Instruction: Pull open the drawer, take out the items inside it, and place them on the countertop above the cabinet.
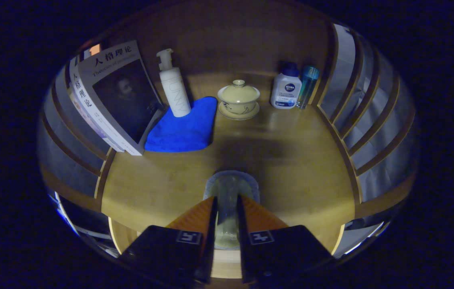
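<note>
I see a wooden countertop [291,168] filling the middle of the frame, with slatted wooden sides curving up at left and right. At upper left, a stack of books [114,96] leans against the left slats. Just right of them lies a folded blue cloth [184,130], and a white pump bottle [174,90] stands on its far end. At top centre sits a pale lidded teacup [239,98] on its saucer. At upper right a white lotion bottle [286,90] stands touching a slim teal bottle [308,86]. At bottom centre, my gripper [227,208] is clamped on a clear glass cup [230,190], both fingers pressing its sides, over the near countertop.
</note>
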